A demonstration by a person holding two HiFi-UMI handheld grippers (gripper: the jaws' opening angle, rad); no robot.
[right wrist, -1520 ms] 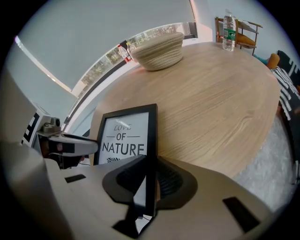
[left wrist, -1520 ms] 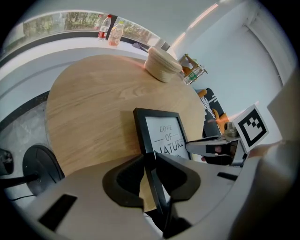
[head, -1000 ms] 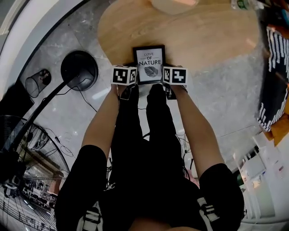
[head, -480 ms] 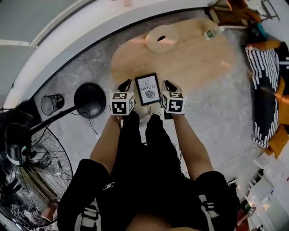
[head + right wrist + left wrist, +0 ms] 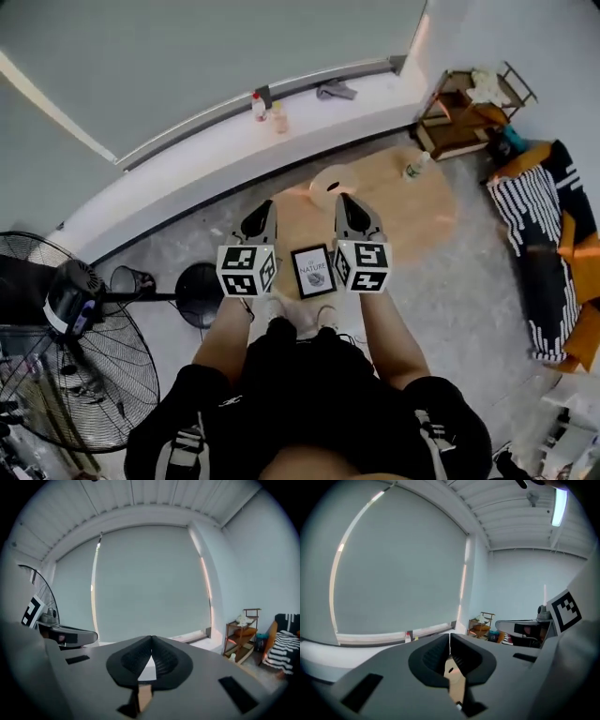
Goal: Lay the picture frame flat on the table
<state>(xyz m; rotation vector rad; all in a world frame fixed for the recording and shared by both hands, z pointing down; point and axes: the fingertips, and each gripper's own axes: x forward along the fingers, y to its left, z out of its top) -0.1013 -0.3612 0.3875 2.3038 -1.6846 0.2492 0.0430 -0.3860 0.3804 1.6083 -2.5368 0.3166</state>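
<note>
The black picture frame [image 5: 313, 271] with a white "NATURE" print lies face up on the near edge of the round wooden table [image 5: 412, 211]. Both grippers are raised above it, level, pointing toward the window wall. My left gripper [image 5: 265, 208] is shut and empty, its marker cube left of the frame. My right gripper [image 5: 345, 201] is also shut and empty, its cube right of the frame. In the left gripper view the left gripper [image 5: 450, 634] shows closed jaws with only the blind beyond. The right gripper [image 5: 152, 638] looks the same in its own view.
A pale round roll [image 5: 333, 184] and a bottle [image 5: 413, 167] stand on the table's far side. A floor fan [image 5: 75, 347], its black base [image 5: 200, 292] and a wire bin [image 5: 127, 279] are at left. At right are a wooden shelf [image 5: 469, 112] and striped fabric [image 5: 544, 234].
Both grippers have come off the frame's sides and lifted, now pointing at the wall. The head view has tilted up and shows far more of the room. The frame stays flat.
</note>
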